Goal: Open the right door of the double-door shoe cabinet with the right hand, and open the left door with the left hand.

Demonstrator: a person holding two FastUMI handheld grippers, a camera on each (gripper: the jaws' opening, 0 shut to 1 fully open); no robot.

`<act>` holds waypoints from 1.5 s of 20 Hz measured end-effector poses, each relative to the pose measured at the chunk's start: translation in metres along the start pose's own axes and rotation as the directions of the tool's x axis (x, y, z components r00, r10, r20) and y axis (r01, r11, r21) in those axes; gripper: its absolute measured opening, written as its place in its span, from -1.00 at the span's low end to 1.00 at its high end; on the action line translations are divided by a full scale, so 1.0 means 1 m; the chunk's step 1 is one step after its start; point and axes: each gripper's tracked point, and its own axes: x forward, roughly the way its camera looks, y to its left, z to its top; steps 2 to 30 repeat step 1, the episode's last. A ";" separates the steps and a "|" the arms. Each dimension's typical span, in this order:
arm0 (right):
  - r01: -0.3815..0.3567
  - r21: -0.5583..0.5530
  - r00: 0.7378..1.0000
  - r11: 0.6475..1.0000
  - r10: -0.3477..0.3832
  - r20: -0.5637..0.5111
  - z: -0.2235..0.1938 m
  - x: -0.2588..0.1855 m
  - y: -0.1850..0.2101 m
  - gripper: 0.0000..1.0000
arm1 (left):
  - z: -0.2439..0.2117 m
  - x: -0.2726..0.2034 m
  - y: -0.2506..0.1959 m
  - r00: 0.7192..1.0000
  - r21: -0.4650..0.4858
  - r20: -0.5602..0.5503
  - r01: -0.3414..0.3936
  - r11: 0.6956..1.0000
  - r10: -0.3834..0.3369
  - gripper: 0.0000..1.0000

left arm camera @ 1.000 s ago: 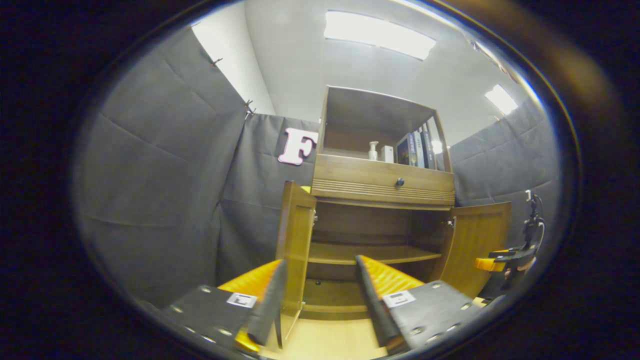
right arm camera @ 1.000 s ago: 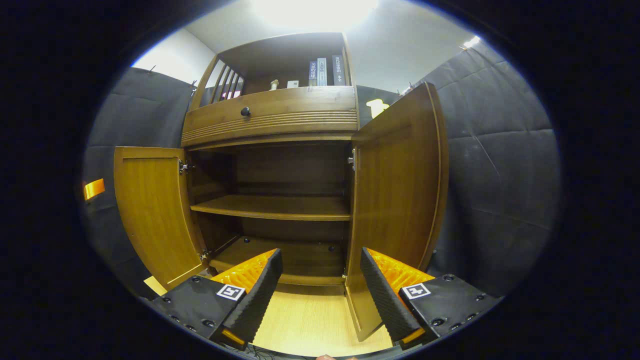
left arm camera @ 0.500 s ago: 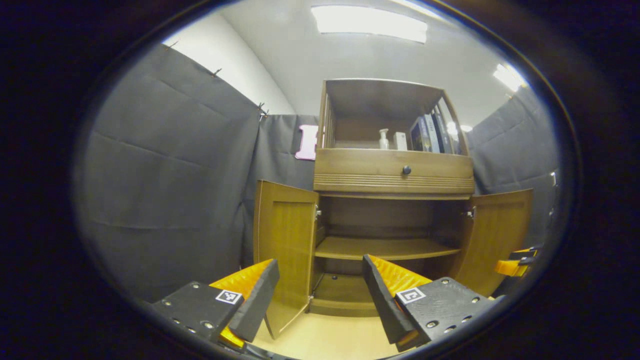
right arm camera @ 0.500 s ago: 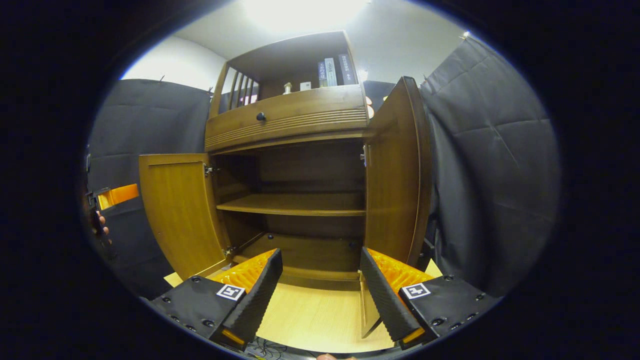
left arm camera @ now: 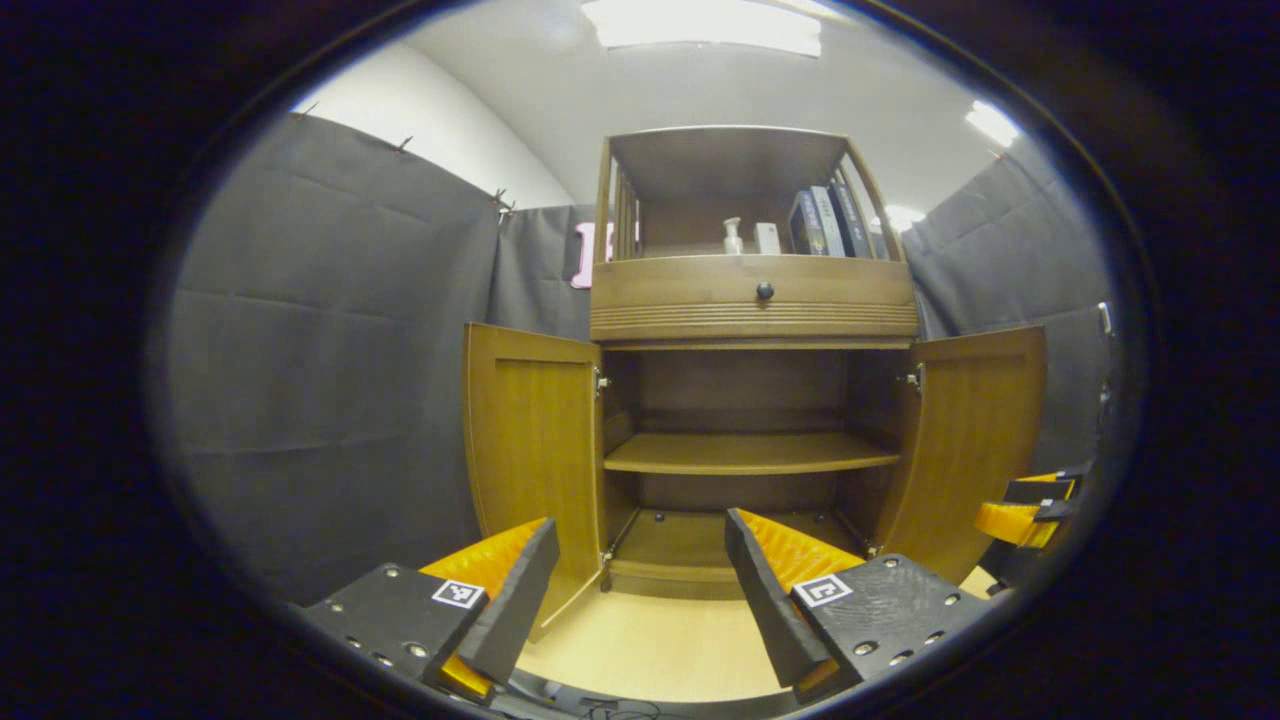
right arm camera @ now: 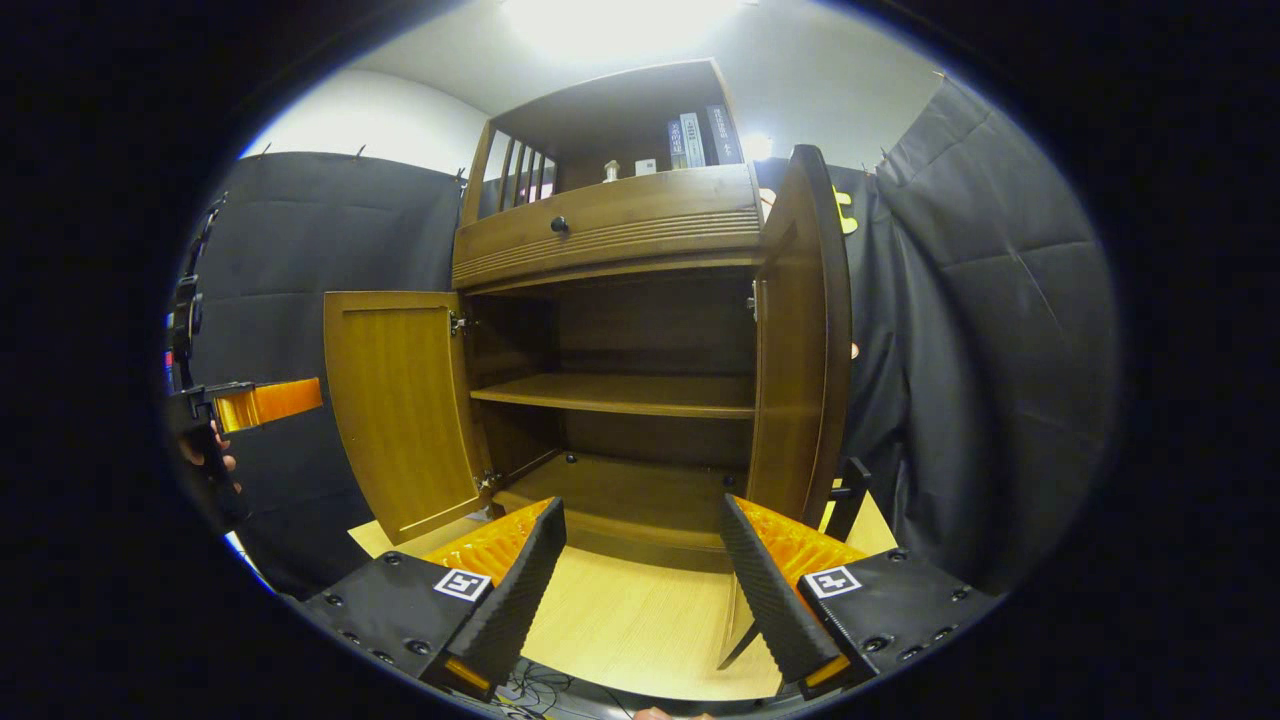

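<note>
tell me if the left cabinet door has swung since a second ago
Yes. In the left gripper view the left door has swung further open, away from the cabinet's middle shelf, now showing its broad inner face.

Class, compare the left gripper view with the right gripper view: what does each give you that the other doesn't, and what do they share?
Left gripper view: the right door showing its inner face to the camera, and the right claw beside it. Right gripper view: that door nearly edge-on, a hand gripping the left claw, cables on the floor. Shared: the cabinet with both doors open, its shelf, drawer knob, books on top.
</note>
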 end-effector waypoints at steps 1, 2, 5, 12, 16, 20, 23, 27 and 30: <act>0.008 0.006 1.000 1.000 -0.008 0.001 -0.001 0.000 -0.001 0.95 | -0.003 -0.002 0.006 1.000 -0.009 -0.002 -0.015 1.000 0.015 0.92; 0.008 0.006 1.000 1.000 -0.008 0.001 -0.001 0.000 -0.001 0.95 | -0.003 -0.002 0.006 1.000 -0.009 -0.002 -0.015 1.000 0.015 0.92; 0.008 0.006 1.000 1.000 -0.008 0.001 -0.001 0.000 -0.001 0.95 | -0.003 -0.002 0.006 1.000 -0.009 -0.002 -0.015 1.000 0.015 0.92; 0.008 0.006 1.000 1.000 -0.008 0.001 -0.001 0.000 -0.001 0.95 | -0.003 -0.002 0.006 1.000 -0.009 -0.002 -0.015 1.000 0.015 0.92; 0.008 0.006 1.000 1.000 -0.008 0.001 -0.001 0.000 -0.001 0.95 | -0.003 -0.002 0.006 1.000 -0.009 -0.002 -0.015 1.000 0.015 0.92; 0.008 0.006 1.000 1.000 -0.008 0.001 -0.001 0.000 -0.001 0.95 | -0.003 -0.002 0.006 1.000 -0.009 -0.002 -0.015 1.000 0.015 0.92; 0.008 0.006 1.000 1.000 -0.008 0.001 -0.001 0.000 -0.001 0.95 | -0.003 -0.002 0.006 1.000 -0.009 -0.002 -0.015 1.000 0.015 0.92; 0.008 0.006 1.000 1.000 -0.008 0.001 -0.001 0.000 -0.001 0.95 | -0.003 -0.002 0.006 1.000 -0.009 -0.002 -0.015 1.000 0.015 0.92; 0.008 0.006 1.000 1.000 -0.008 0.001 -0.001 0.000 -0.001 0.95 | -0.003 -0.002 0.006 1.000 -0.009 -0.002 -0.015 1.000 0.015 0.92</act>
